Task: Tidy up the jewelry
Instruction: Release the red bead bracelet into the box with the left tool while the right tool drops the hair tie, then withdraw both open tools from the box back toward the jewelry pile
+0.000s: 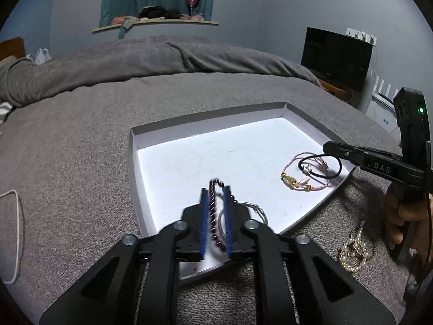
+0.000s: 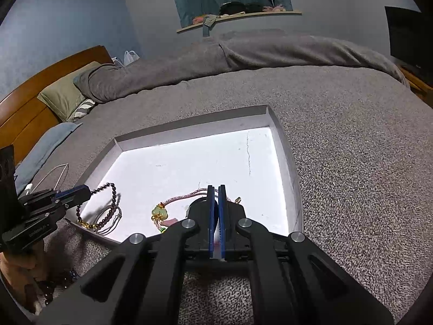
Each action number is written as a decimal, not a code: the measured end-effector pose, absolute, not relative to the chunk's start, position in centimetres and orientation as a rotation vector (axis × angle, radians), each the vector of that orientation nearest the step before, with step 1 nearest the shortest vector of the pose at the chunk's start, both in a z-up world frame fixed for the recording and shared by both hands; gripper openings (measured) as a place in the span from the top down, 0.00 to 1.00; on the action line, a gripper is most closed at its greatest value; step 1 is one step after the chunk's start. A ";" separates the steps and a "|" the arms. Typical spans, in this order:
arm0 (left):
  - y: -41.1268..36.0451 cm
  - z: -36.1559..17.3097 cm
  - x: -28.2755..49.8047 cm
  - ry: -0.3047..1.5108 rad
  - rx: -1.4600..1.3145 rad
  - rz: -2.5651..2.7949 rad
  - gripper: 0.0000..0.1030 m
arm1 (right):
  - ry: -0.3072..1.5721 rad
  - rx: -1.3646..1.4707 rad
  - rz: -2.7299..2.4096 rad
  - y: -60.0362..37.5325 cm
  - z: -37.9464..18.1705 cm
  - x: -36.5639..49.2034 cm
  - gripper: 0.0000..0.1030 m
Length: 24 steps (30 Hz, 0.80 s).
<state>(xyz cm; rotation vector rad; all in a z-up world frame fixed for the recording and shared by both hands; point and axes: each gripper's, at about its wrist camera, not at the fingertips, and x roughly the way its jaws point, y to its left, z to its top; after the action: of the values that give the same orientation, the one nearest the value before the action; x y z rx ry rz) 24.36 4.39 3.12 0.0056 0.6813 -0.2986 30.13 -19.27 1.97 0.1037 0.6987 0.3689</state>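
A shallow white tray [image 1: 205, 113] [image 2: 189, 124] lies on a grey blanket. My left gripper [image 1: 215, 189] [image 2: 84, 192] hangs over its near left corner. A dark bead bracelet [image 1: 213, 211] [image 2: 115, 197] runs between the blue pads, with a gap on either side, and trails onto the tray floor. Thin silver rings [image 1: 257, 211] [image 2: 108, 220] lie beside it. My right gripper [image 2: 215, 188] [image 1: 326, 147] is shut on a black cord bracelet [image 1: 319, 174], whose loop hangs down to the tray. A pink cord bracelet [image 1: 297, 184] with a green and gold charm [image 2: 159, 212] lies under that loop.
Gold and pearl jewelry [image 1: 351, 254] sits on the blanket right of the tray, near the person's hand [image 1: 400, 216]. More dark beads [image 2: 54, 287] lie by the other hand. A white cable [image 1: 16, 230] is at the left; pillows [image 2: 65, 94] and a folded duvet [image 1: 162, 54] beyond.
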 end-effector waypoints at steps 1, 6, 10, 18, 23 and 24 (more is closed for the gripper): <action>4.5 3.1 24.4 0.681 0.003 -0.296 0.84 | 0.700 0.097 0.367 -19.2 1.9 30.1 0.97; 4.8 3.2 24.2 0.681 -0.006 -0.286 0.66 | 0.689 0.098 0.356 -19.6 2.0 29.8 0.67; 5.0 3.3 23.9 0.681 -0.006 -0.281 0.66 | 0.661 0.097 0.351 -19.9 2.3 29.2 0.61; 5.6 4.1 22.4 0.626 -0.013 -0.245 0.22 | 0.619 0.069 0.357 -20.4 2.9 26.9 0.44; 5.9 4.3 21.2 0.600 -0.017 -0.224 0.14 | 0.609 0.060 0.358 -21.0 3.0 25.8 0.31; 5.9 4.5 20.8 0.592 -0.015 -0.221 0.13 | 0.608 0.062 0.356 -21.2 3.0 25.6 0.29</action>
<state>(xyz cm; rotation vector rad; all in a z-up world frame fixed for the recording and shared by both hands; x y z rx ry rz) 20.79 5.92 4.46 -0.0145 0.5918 -0.2210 25.56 -21.16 3.05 0.0624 0.6077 0.3561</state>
